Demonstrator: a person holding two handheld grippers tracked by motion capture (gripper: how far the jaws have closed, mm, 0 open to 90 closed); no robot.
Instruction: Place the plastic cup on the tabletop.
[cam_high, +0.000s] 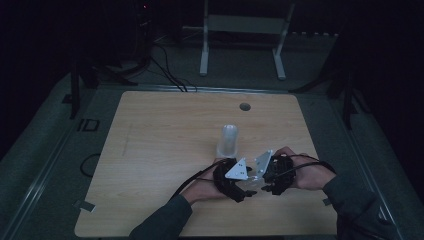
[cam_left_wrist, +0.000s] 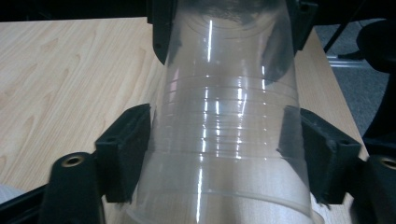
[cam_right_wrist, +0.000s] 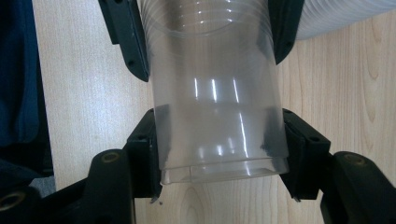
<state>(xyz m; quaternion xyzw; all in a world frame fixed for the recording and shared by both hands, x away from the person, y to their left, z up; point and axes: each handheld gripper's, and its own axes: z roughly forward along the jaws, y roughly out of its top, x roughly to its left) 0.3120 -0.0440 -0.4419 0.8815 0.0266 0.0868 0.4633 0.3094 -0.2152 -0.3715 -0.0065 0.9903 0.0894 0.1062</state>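
A clear plastic cup (cam_left_wrist: 219, 116) lies level between my two grippers, which face each other at the table's front centre. In the left gripper view, my left gripper (cam_left_wrist: 217, 130) has its pads (cam_left_wrist: 128, 154) against the wide rim end of the cup. In the right gripper view, my right gripper (cam_right_wrist: 219, 135) has its pads (cam_right_wrist: 299, 149) pressed on the cup (cam_right_wrist: 219, 93) near its base. In the high view the left gripper (cam_high: 247, 187) and right gripper (cam_high: 262, 182) nearly meet, with the cup (cam_high: 254, 178) faint between them.
A stack of clear cups (cam_high: 228, 140) stands just behind the grippers, and its ribbed side (cam_right_wrist: 345, 14) is at the top right of the right gripper view. The wooden table (cam_high: 165, 130) has a round cable hole (cam_high: 244, 106) at the back. A white frame (cam_high: 243, 30) stands beyond it.
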